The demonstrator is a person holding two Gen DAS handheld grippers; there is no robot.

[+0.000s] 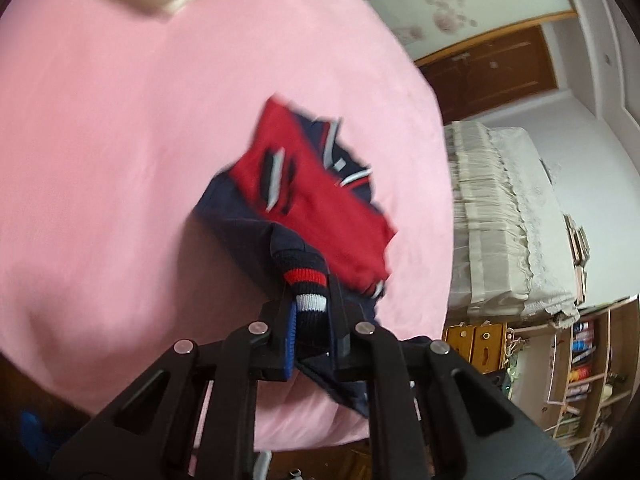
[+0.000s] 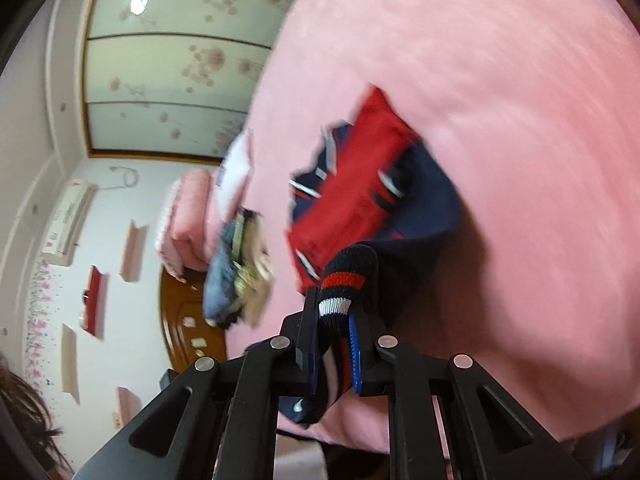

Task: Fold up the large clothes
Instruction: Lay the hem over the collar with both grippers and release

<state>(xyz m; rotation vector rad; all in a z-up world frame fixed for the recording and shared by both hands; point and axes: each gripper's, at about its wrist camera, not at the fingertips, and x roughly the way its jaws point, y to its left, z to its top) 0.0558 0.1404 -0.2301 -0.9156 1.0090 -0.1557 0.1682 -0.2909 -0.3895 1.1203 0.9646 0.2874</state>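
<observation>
**Both claws pinch the jacket's striped hem, ready to fold it over**

The left claw (image 1: 310, 312) is pressed together on the ribbed, red-and-white striped hem (image 1: 306, 280) of a navy and red jacket (image 1: 316, 196). The right claw (image 2: 334, 320) is clamped the same way on another stretch of that knit band (image 2: 340, 284). No earlier view is on hand, so only the present grip can be told.

The jacket lies on the pink bed (image 1: 120, 140), just right of centre in the left view and at the middle of the right view, with its near edge raised off the sheet by the two grips. A pile of other clothes (image 2: 240, 268) sits at centre left of the right view, well apart.

To do this fold well, I judge that both claws should travel together at matching height, keeping the hem taut between them. Carry it toward the collar end, lay it down squarely, then let go. Uneven lifting would likely skew the edge or drag the whole garment across the bed.
</observation>
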